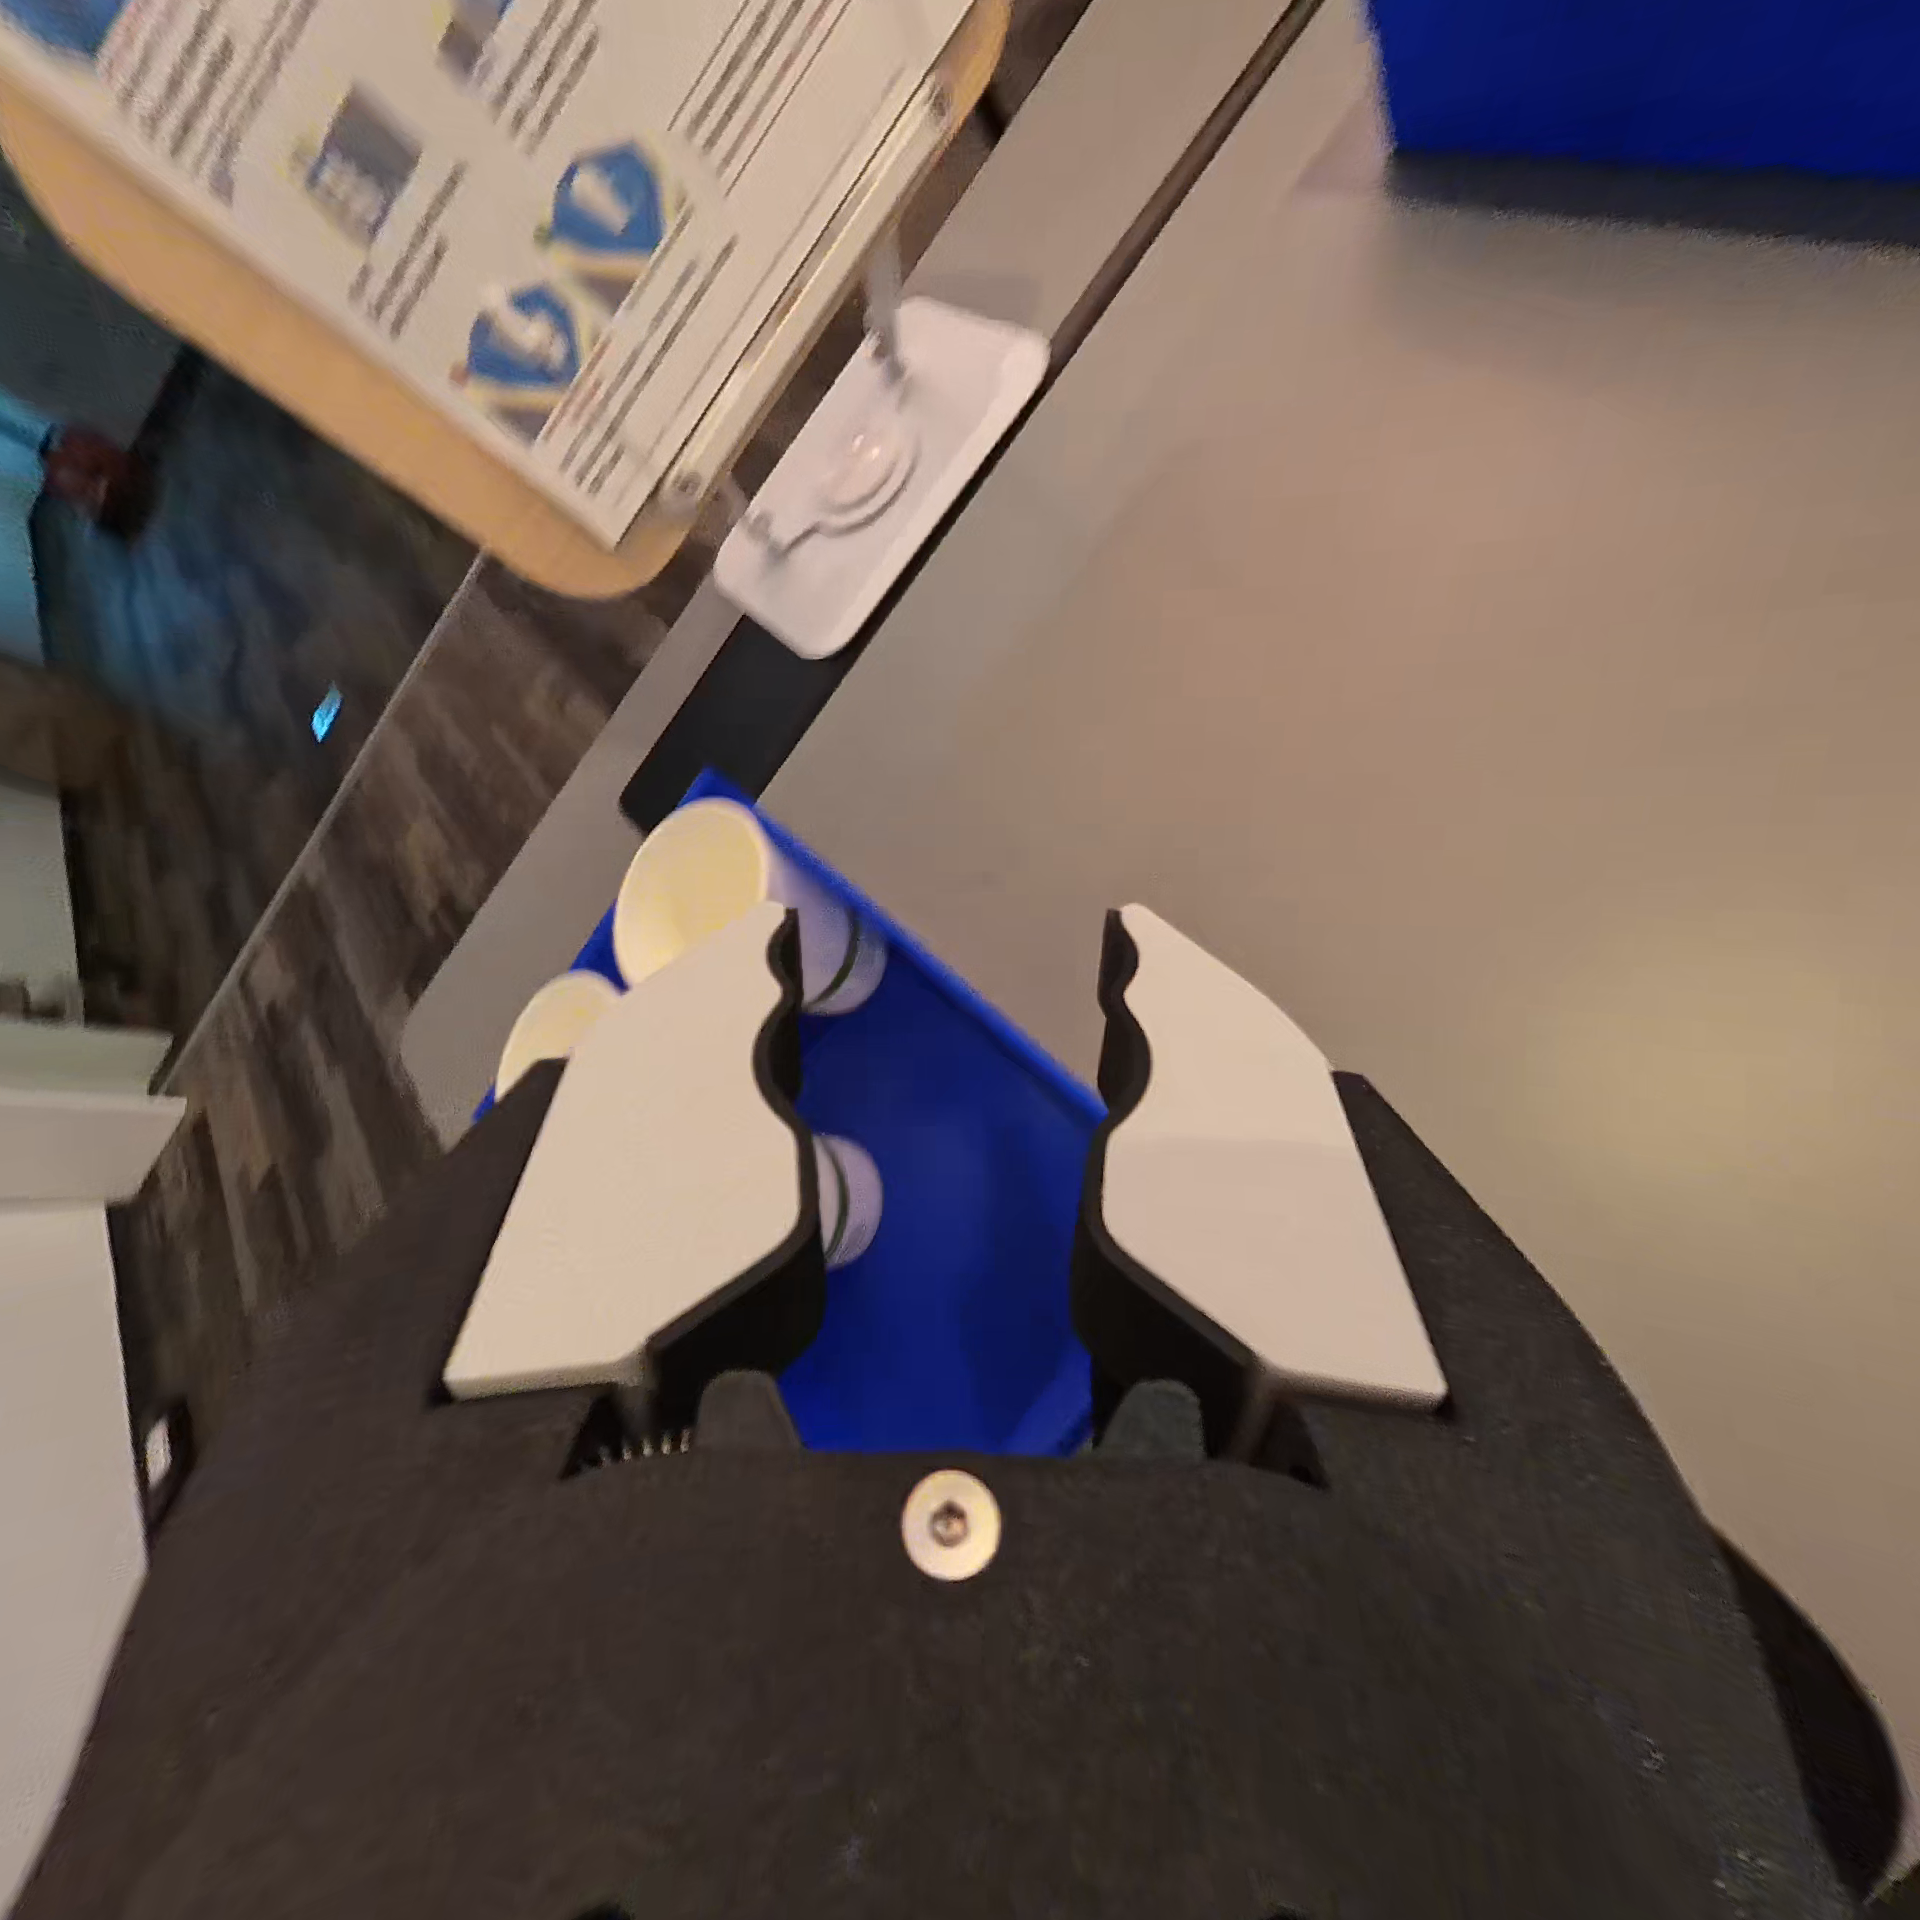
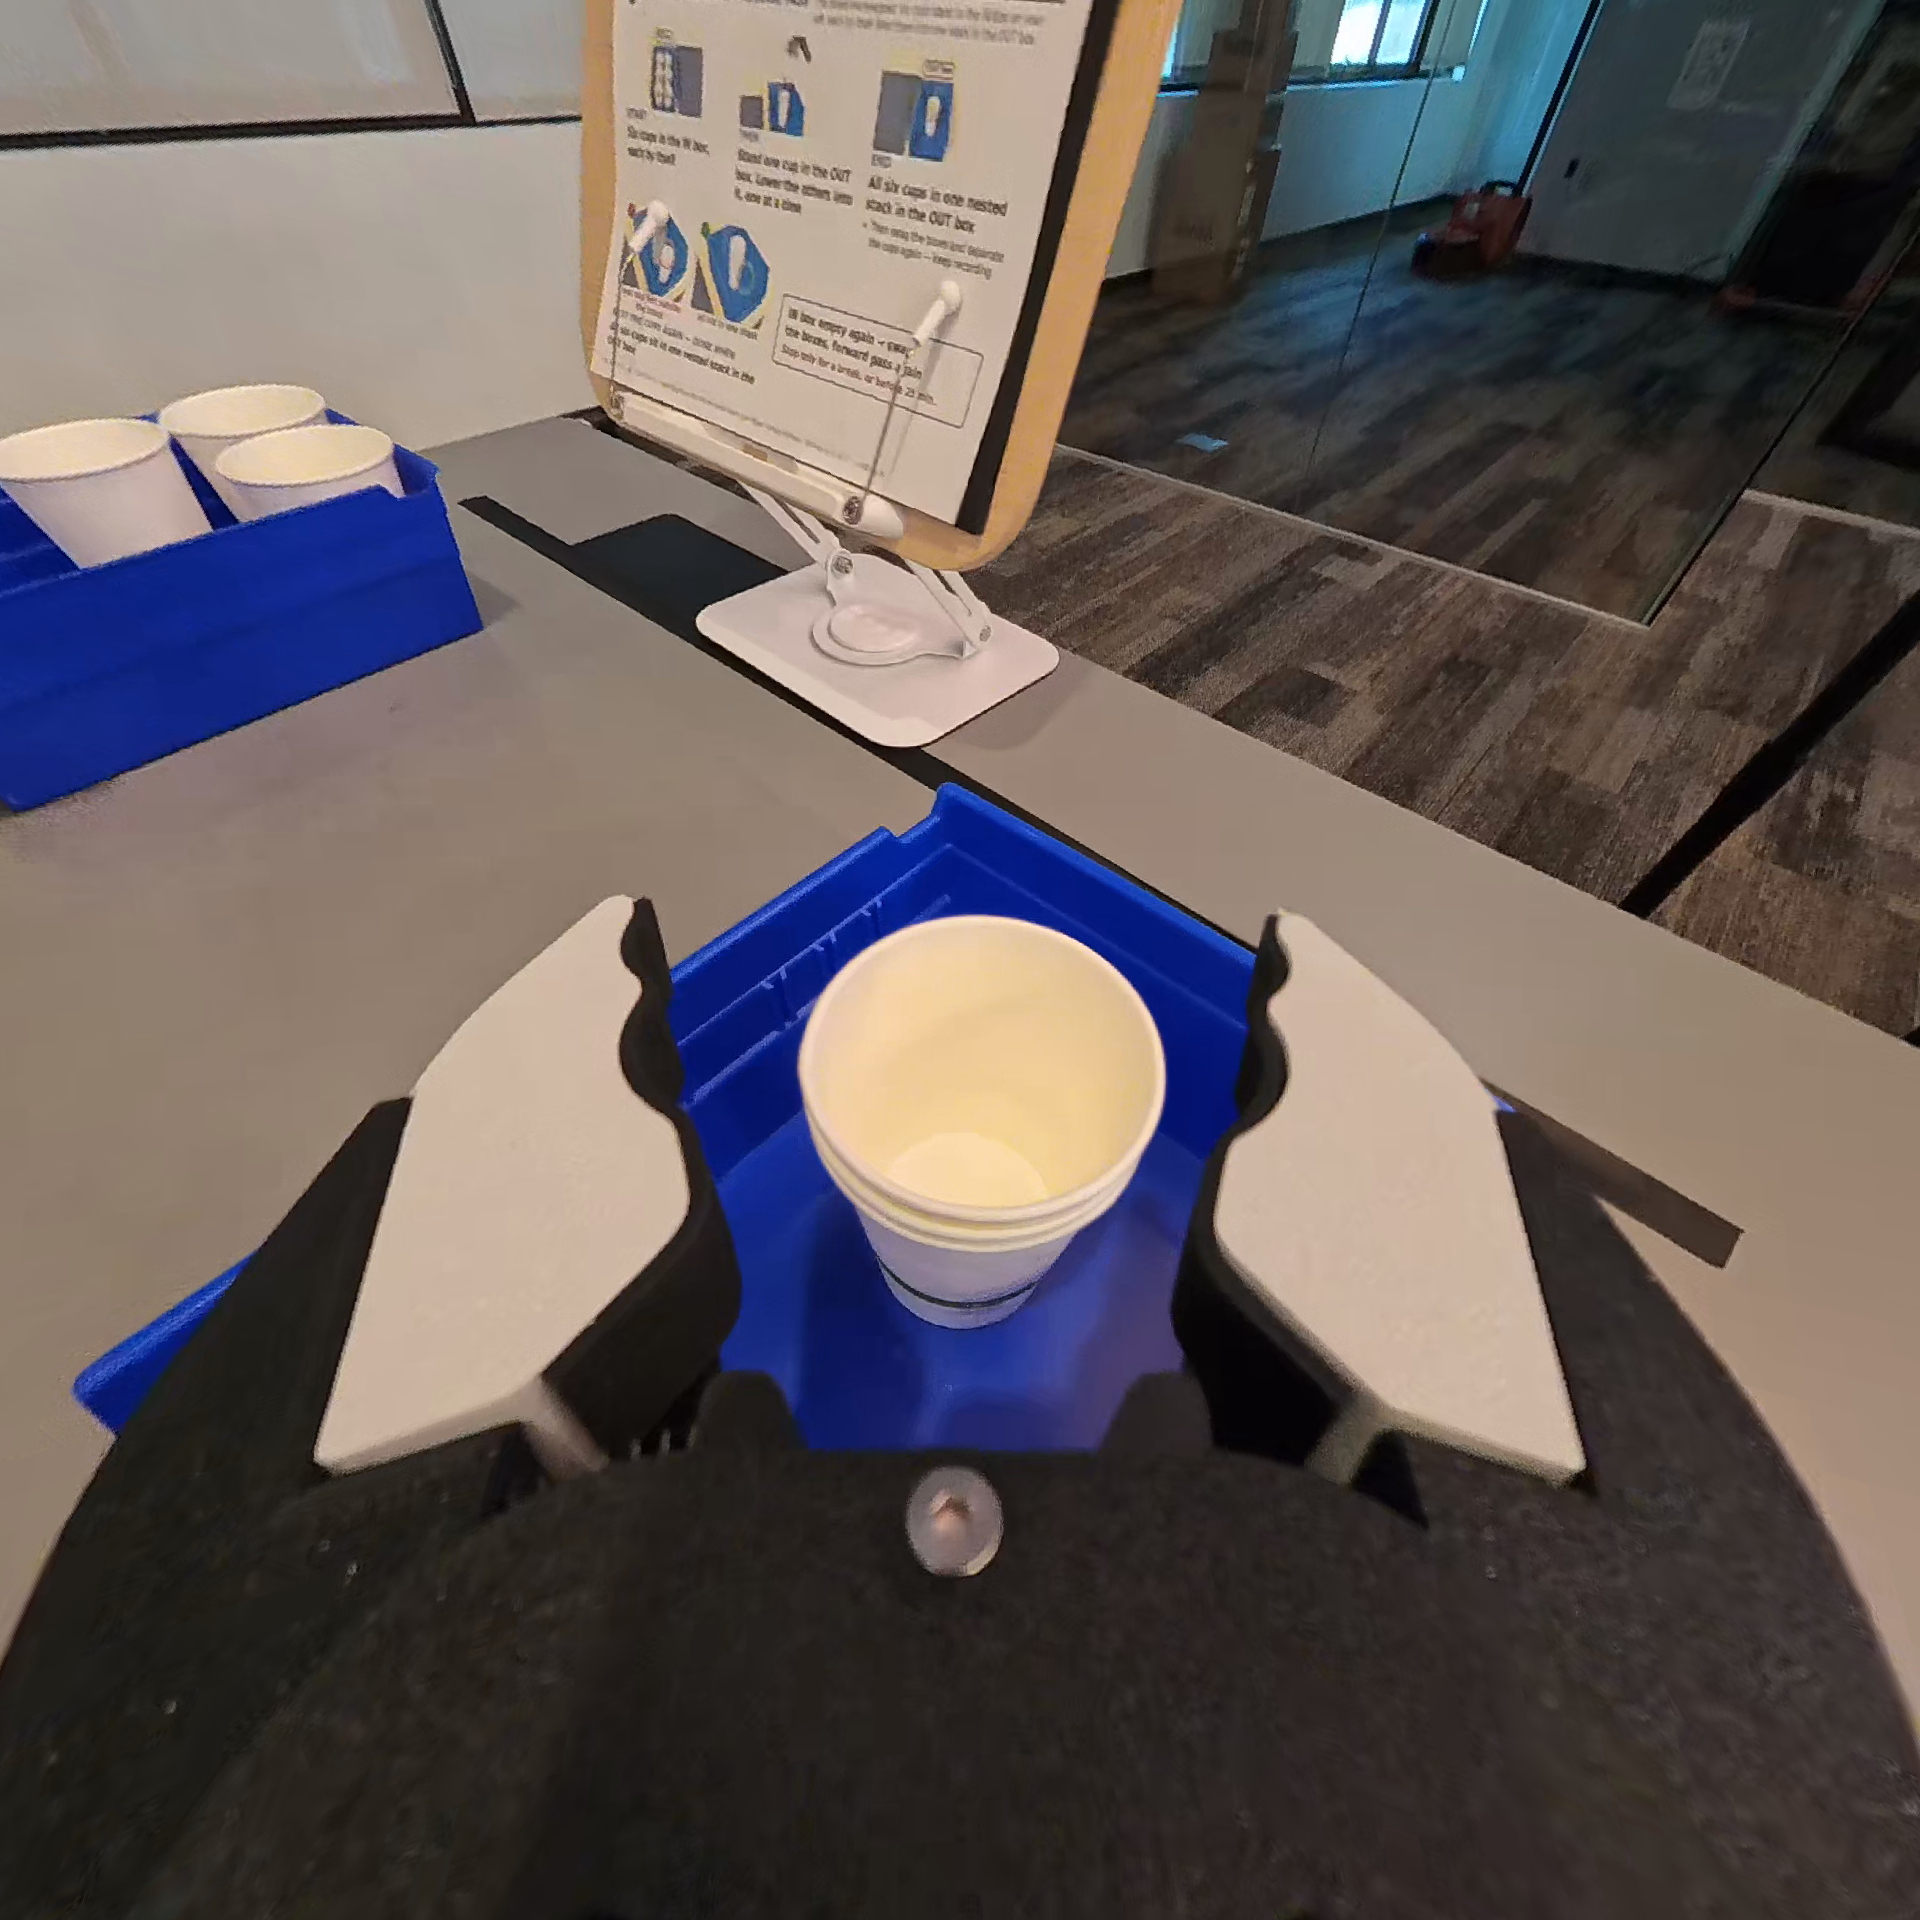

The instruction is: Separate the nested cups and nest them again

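Far left on the grey table (image 2: 312, 935): 3 loose cups (image 2: 99, 488) upright in a blue bin (image 2: 229, 623). Left gripper (image 1: 951, 997) – jaws spread, empty – tilted over that bin, view blurred. Right gripper (image 2: 951, 1039) – jaws wide apart, empty – poised over the nested stack (image 2: 977, 1122) in the near bin (image 2: 790, 987). Best approach: square up beside 1 loose cup, pinch gently below the rim, lift straight up.

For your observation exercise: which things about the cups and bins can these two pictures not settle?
- Left wrist view: the left gripper finger covers most of both cups in the motion-blurred blue bin.
- Right wrist view: the far bin is cut by the left edge.
- Nested stack: exact cup count unclear.
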A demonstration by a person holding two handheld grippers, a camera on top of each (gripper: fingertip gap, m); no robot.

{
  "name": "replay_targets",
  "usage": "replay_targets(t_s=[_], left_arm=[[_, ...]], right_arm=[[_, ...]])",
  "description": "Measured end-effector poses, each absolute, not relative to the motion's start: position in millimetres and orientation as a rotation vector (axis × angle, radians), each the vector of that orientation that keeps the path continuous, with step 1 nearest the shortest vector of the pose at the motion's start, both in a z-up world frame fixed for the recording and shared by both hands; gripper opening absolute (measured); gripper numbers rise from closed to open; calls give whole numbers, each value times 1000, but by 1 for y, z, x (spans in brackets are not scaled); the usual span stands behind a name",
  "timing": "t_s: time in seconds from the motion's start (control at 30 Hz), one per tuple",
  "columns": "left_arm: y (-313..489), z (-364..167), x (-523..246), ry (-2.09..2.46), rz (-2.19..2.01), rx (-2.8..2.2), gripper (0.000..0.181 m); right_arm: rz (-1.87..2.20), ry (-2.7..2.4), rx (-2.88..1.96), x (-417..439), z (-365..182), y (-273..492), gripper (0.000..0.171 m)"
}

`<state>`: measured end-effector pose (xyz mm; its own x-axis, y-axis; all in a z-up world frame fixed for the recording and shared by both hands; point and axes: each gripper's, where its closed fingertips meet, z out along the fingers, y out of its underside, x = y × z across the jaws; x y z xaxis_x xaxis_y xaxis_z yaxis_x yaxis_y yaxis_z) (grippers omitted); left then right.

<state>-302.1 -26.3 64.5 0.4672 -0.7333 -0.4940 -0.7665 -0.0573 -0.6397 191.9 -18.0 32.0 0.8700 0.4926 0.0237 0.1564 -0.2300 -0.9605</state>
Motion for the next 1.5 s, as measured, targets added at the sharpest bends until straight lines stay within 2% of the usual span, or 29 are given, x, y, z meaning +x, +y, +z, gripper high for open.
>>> replay_targets(t_s=[0.27,0.7,1.03,1.33,1.5], left_arm=[[24,28,-391,1168,169,-2029,54],[57,-26,-424,1321,292,-2177,48],[69,-65,-442,1335,336,-2343,36],[66,-74,-444,1382,366,-2371,11],[61,-77,-441,1396,340,-2383,6]], right_arm=[[294,-575,-1765,177,46,-25,102],[289,-620,-1788,168,41,-23,100],[302,-637,-1801,166,37,-23,97],[312,-649,-1812,165,32,-22,95],[326,-649,-1817,165,30,-22,95]])
